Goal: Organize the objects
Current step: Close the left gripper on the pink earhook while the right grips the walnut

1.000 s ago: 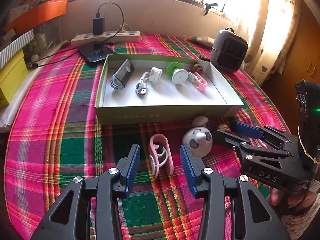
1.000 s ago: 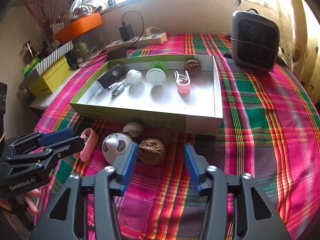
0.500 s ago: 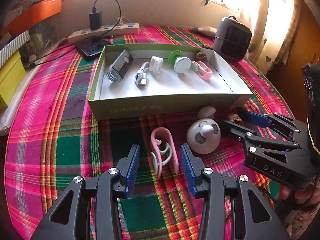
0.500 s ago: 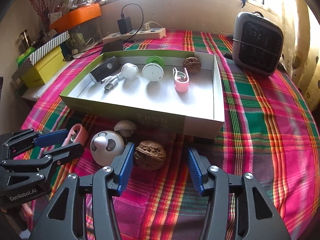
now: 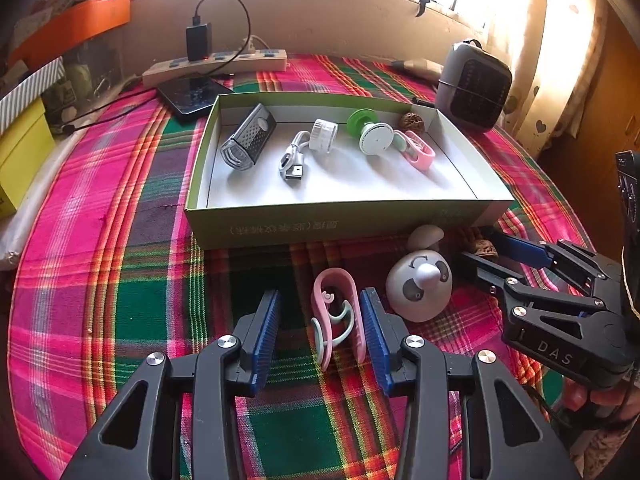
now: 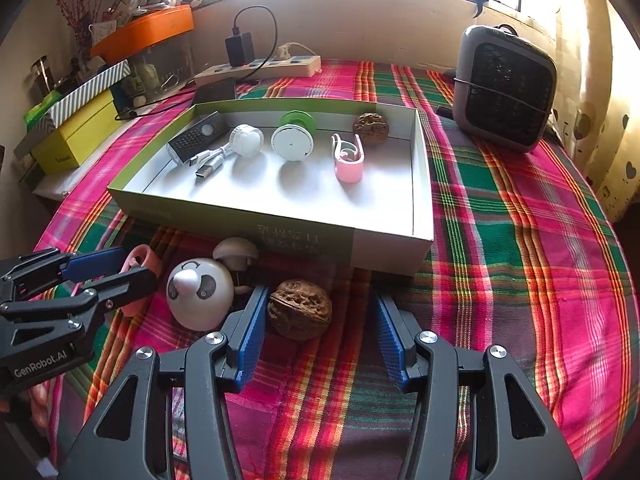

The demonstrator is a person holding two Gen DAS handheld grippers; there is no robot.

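A pink clip (image 5: 334, 312) lies on the plaid cloth between the fingers of my left gripper (image 5: 319, 296). Its jaws are closing: the right pad (image 5: 370, 320) is at the clip's side, and a gap remains on the left. My right gripper (image 6: 320, 294) stands open around a walnut (image 6: 300, 308), which rests near the left finger (image 6: 252, 328). A white panda-faced ball (image 5: 420, 286) and a small white mushroom (image 5: 426, 236) sit between the two grippers. Behind them the green box (image 5: 340, 224) holds a black light, a USB cable, a green-white disc, a second pink clip and a second walnut.
A grey heater (image 5: 472, 88) stands at the back right. A power strip (image 5: 216, 66) with a charger and a phone (image 5: 192, 94) lie behind the box. A yellow box (image 5: 20, 152) and an orange tray sit at the left edge.
My left gripper has slid forward around the pink clip and its jaws have narrowed. The right gripper has also come forward, so the walnut now lies between its fingers.
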